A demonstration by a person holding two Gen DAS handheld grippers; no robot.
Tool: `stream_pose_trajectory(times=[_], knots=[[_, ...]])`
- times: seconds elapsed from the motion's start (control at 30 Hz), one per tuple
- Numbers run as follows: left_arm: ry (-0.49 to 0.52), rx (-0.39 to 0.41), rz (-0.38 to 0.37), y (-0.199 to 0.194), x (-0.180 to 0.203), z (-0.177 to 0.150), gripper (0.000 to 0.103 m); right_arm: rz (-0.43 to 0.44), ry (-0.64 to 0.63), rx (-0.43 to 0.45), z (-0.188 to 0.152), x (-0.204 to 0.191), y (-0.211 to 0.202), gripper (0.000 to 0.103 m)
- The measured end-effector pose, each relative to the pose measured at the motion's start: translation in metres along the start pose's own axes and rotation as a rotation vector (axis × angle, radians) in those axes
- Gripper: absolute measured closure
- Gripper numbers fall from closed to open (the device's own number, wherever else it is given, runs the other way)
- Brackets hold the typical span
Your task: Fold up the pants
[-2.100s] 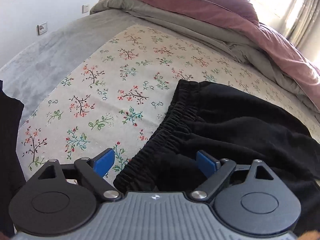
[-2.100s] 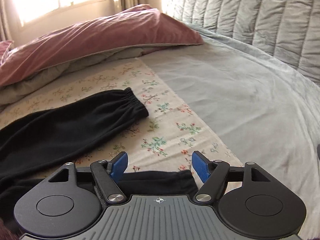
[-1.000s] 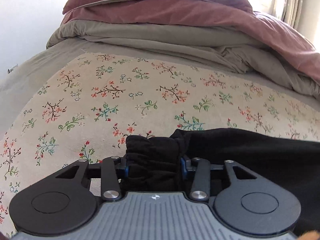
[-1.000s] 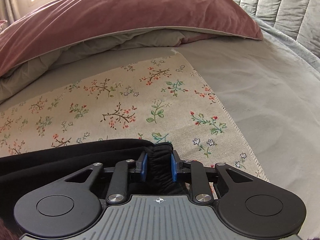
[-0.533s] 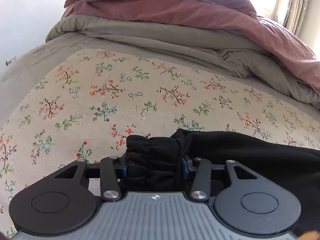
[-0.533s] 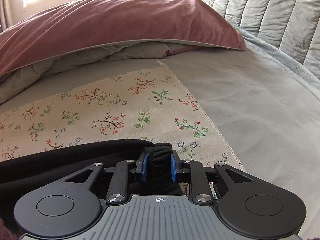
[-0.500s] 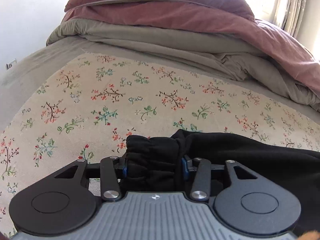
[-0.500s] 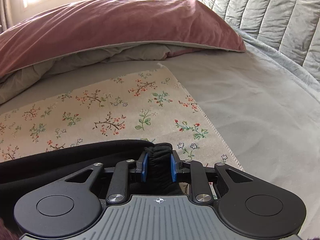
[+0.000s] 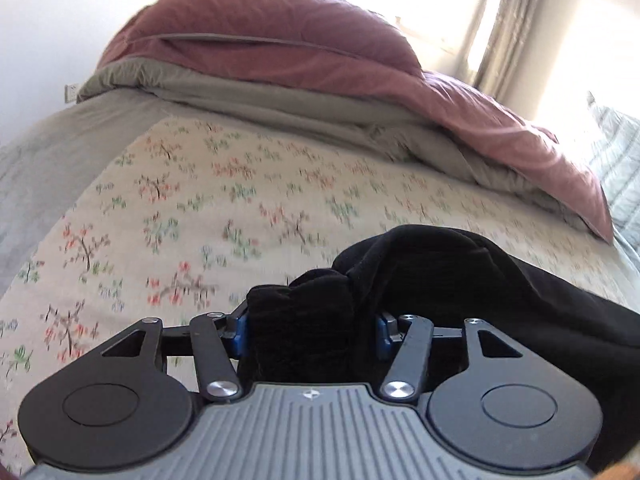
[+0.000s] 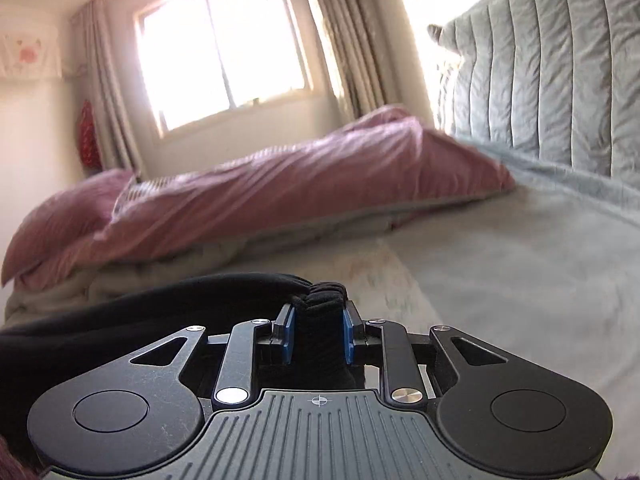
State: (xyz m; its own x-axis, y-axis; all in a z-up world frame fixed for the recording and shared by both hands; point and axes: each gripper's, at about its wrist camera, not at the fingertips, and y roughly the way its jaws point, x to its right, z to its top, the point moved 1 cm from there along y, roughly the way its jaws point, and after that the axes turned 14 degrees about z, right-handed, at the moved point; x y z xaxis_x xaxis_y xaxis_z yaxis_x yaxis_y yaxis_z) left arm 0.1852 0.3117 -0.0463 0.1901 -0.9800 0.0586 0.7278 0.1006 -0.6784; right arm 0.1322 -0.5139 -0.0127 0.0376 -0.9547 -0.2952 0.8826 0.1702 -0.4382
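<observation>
Floral-print sheet covers most of the bed, little red and green sprigs, kinda blurry. Up around 12 o'clock there's a mauve duvet heaped on a grey-green blanket. Plain grey bedding off toward 3 o'clock, quilted pale blue headboard at 2. Bright window at 11 with beige curtains either side.

Black pants bunching up at both ends

We are seeing soft dark fabric with a gathered elastic edge rising at 12 o'clock from the view's bottom edge, the rest trailing toward 3 o'clock in the left view and 9 o'clock in the right.
</observation>
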Motion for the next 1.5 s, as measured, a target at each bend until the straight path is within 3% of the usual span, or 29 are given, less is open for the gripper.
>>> stream_pose_trajectory(times=[0.07,0.17,0.23,0.3,0.37,0.47,0.53,0.6,0.77,0.83,0.87,0.93,0.97,1.0,1.03,1.07,1.17,1.27,1.37,1.5], knots=[[0.054,-0.060,0.007,-0.005,-0.007,-0.015,0.018,-0.012,0.045,-0.122,-0.049,0.012,-0.017,0.081],[0.036,-0.100,0.030,-0.016,-0.027,-0.024,0.008,-0.040,0.105,-0.166,-0.086,0.015,-0.044,0.077],[-0.053,-0.123,0.014,-0.027,-0.044,-0.027,0.008,-0.101,0.134,-0.138,-0.092,0.011,-0.061,0.063],[-0.150,-0.097,-0.001,-0.045,-0.061,-0.030,0.008,-0.159,0.190,-0.102,-0.088,0.008,-0.078,0.040],[-0.256,-0.067,-0.032,-0.062,-0.077,-0.035,0.006,-0.184,0.255,-0.079,-0.079,0.004,-0.088,0.039],[-0.460,-0.069,-0.025,-0.077,-0.091,-0.037,0.006,-0.118,0.397,-0.058,-0.068,-0.008,-0.089,0.035],[-0.558,-0.087,-0.087,-0.079,-0.082,-0.034,0.006,-0.092,0.515,-0.060,-0.063,-0.013,-0.077,0.033],[-0.580,-0.135,-0.082,-0.075,-0.057,-0.031,0.006,-0.085,0.642,-0.096,-0.066,-0.018,-0.053,0.033],[-0.459,-0.180,0.031,-0.046,0.023,-0.024,0.000,-0.303,0.870,-0.088,-0.085,-0.009,-0.002,0.033],[-0.398,-0.189,0.091,-0.026,0.043,-0.021,0.000,-0.301,0.932,-0.077,-0.100,-0.004,0.010,0.041],[-0.398,-0.200,0.116,-0.017,0.047,-0.021,0.000,-0.321,0.929,-0.071,-0.105,-0.005,0.012,0.050],[-0.457,-0.235,0.139,0.000,0.047,-0.026,0.000,-0.331,0.886,-0.052,-0.107,-0.009,0.012,0.068],[-0.496,-0.253,0.139,0.006,0.046,-0.027,0.000,-0.320,0.886,-0.048,-0.109,-0.008,0.012,0.086],[-0.536,-0.263,0.139,0.009,0.045,-0.029,0.000,-0.314,0.899,-0.039,-0.111,-0.006,0.011,0.087],[-0.569,-0.261,0.143,0.012,0.043,-0.030,0.002,-0.304,0.907,-0.028,-0.111,-0.004,0.010,0.088],[-0.587,-0.253,0.146,0.012,0.042,-0.031,0.018,-0.297,0.904,-0.023,-0.111,-0.005,0.008,0.094],[-0.615,-0.255,0.163,0.011,0.035,-0.035,0.054,-0.273,0.881,0.005,-0.106,-0.008,0.004,0.098],[-0.647,-0.260,0.124,0.007,0.032,-0.039,0.074,-0.250,0.827,0.045,-0.095,-0.018,0.000,0.099],[-0.636,-0.236,0.093,0.000,0.032,-0.037,0.085,-0.252,0.794,0.061,-0.090,-0.023,-0.003,0.099],[-0.637,-0.229,0.069,-0.009,0.029,-0.040,0.085,-0.305,0.680,0.080,-0.080,-0.038,-0.008,0.100]])
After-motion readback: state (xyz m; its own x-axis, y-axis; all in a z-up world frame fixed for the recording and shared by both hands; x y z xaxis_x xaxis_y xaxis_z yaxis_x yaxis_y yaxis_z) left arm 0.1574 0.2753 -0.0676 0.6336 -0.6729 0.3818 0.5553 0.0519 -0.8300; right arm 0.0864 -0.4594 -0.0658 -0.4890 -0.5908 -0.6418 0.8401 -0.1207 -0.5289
